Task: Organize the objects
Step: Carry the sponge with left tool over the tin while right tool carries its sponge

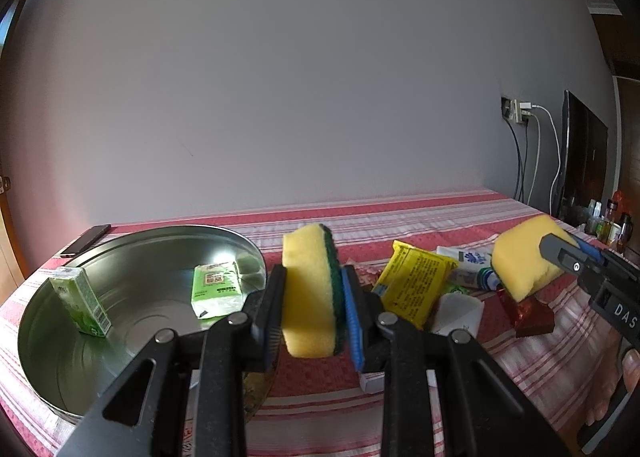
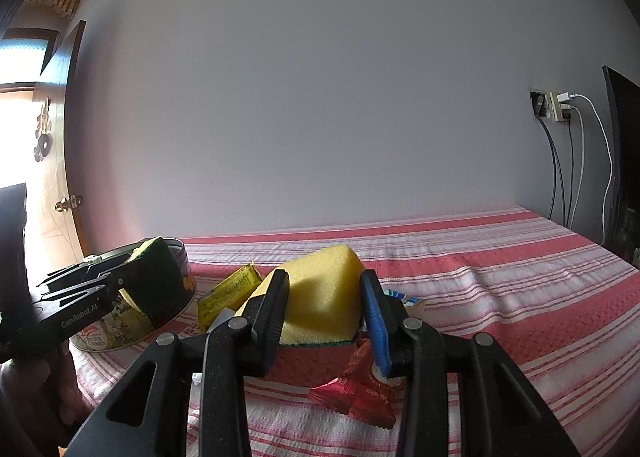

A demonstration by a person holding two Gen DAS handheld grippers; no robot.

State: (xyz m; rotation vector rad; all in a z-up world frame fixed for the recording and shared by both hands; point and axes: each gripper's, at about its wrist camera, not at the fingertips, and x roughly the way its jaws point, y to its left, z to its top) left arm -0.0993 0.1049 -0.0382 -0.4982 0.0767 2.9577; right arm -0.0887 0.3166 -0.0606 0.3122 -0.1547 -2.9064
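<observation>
yellow foam is clamped in both claws. the left gripper (image 1: 312, 309) is closed part-way on a sponge (image 1: 310, 293) stood on edge, its dark green scouring face against the blue pad; the right gripper (image 2: 324, 309) is likewise closed part-way on a second sponge (image 2: 320, 297), held above the striped cloth (image 2: 500, 297) with its green layer downward.

left of the left claw, just beside it, a round metal tin (image 1: 48, 337) is seen holding two green tissue packs (image 1: 218, 289). right of that claw a yellow packet (image 1: 414, 285) and a white tube (image 1: 468, 263) are heaped together; a red wrapper (image 2: 356, 397) lies under the right claw.

risks, as judged: soft foam may be squeezed out of the pads if either claw is tilted, since only narrow strips are gripped. the left sponge may catch on the tin rim if it is carried across too low. the two claws are near each other and could collide. the red wrapper could be dragged if the right sponge is lowered.
</observation>
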